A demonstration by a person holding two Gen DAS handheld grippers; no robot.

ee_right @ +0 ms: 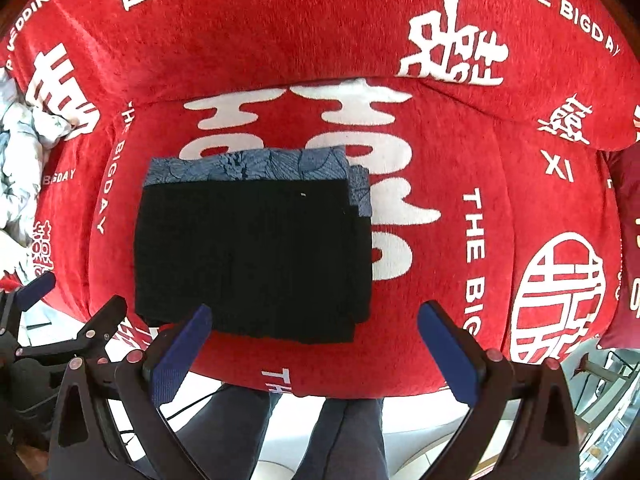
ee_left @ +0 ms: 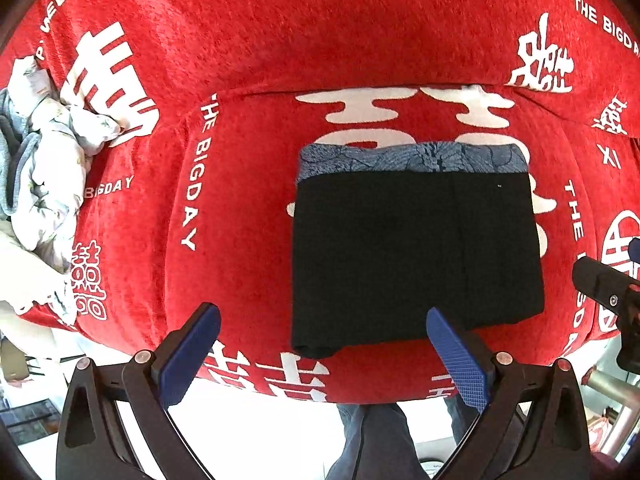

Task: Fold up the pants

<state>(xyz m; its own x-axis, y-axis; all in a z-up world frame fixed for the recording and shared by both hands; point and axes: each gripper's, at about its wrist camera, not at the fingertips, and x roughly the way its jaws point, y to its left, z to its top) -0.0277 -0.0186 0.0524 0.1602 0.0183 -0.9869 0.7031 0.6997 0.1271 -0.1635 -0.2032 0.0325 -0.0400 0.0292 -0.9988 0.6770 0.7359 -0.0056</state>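
The black pants lie folded into a flat rectangle on the red sofa seat, on top of a folded blue patterned garment whose far edge shows. My left gripper is open and empty, held just in front of the pants' near edge. In the right wrist view the pants lie left of centre, with the blue garment behind. My right gripper is open and empty, near the pants' near right corner. Neither gripper touches the cloth.
A pile of white floral and grey clothes lies at the seat's left end. The sofa backrest rises behind. The person's legs stand in front of the seat edge. A metal frame shows at lower right.
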